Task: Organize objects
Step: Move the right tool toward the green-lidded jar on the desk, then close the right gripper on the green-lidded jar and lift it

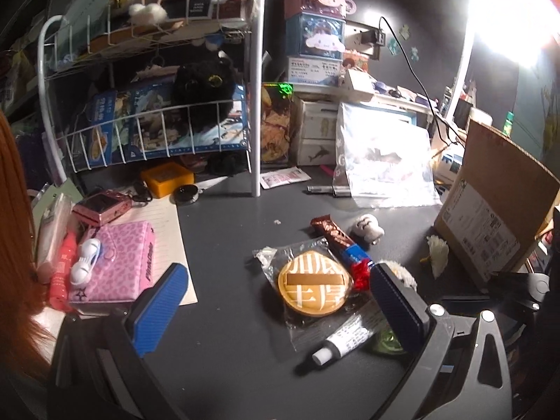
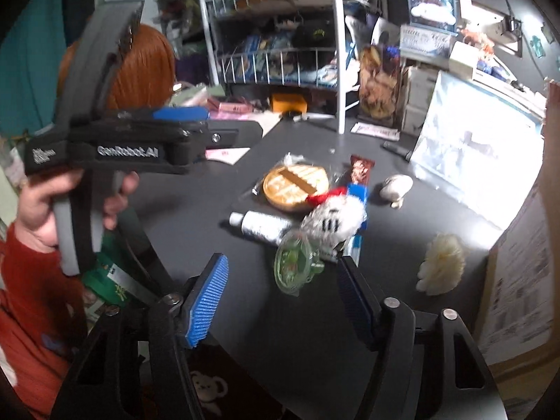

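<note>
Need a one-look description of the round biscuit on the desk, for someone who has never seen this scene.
On the dark desk, in front of the white wire rack, lies a small pile of snacks. The biscuit is its one flat round piece: golden, in clear wrap, white characters on top, beside a chocolate bar and white tube.

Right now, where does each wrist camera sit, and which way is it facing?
Left wrist: low over the dark desk, facing the wire shelf; open left gripper frames the wrapped round pastry.
Right wrist: low at the desk's near edge, facing the same shelf; open right gripper, plus the left hand.
Shared: pastry, white tube, chocolate bar, cardboard box.
</note>
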`<state>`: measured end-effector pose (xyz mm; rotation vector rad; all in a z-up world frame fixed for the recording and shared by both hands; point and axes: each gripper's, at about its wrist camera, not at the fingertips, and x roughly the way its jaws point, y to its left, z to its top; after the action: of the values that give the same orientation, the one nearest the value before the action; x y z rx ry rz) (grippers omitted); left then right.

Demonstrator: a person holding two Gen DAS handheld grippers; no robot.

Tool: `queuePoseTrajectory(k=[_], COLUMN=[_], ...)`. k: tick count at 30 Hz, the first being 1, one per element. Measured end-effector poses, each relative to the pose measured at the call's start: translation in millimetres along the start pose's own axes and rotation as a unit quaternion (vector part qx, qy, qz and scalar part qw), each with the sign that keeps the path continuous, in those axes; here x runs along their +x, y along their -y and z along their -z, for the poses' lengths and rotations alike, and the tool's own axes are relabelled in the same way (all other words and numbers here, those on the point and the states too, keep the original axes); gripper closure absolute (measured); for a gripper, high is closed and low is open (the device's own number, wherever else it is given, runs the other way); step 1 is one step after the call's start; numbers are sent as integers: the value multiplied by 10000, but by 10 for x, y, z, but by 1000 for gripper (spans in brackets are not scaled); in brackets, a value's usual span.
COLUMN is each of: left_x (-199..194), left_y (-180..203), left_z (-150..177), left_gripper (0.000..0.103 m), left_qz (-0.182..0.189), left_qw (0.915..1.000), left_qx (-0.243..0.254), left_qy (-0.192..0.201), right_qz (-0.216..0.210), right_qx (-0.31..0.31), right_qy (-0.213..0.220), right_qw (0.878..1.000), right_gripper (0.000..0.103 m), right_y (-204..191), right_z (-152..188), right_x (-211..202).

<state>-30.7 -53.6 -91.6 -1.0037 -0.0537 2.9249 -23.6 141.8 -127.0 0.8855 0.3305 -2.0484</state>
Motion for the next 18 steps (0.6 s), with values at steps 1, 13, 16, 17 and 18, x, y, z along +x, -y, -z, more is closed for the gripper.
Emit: queuePoseTrajectory(k=[1, 13, 16, 17, 18], left_x=[8, 52, 49, 45, 43], left_y=[-2, 56, 77, 78, 84], left_z=[10, 58, 65, 68, 69], left_gripper=[1, 1, 1, 1, 1], left_qz=[61, 721, 769, 785, 809], left_qw=[10000, 9967, 9962, 9960, 9957], left_qx=[25, 22, 31, 29, 28], left_qy=[-32, -361, -401, -417, -440], right_qz=[13, 360, 368, 332, 300], right_qx=[-47, -235, -235, -208, -174], right_qy=[-43, -291, -265, -246, -219], right_qw=[10000, 9987, 9987, 9989, 9992], right_gripper=[47, 69, 77, 80, 81], right_y=[-22, -36, -21, -10, 1], right_z=[7, 16, 21, 15, 13], right_x=[47, 288, 285, 285, 278])
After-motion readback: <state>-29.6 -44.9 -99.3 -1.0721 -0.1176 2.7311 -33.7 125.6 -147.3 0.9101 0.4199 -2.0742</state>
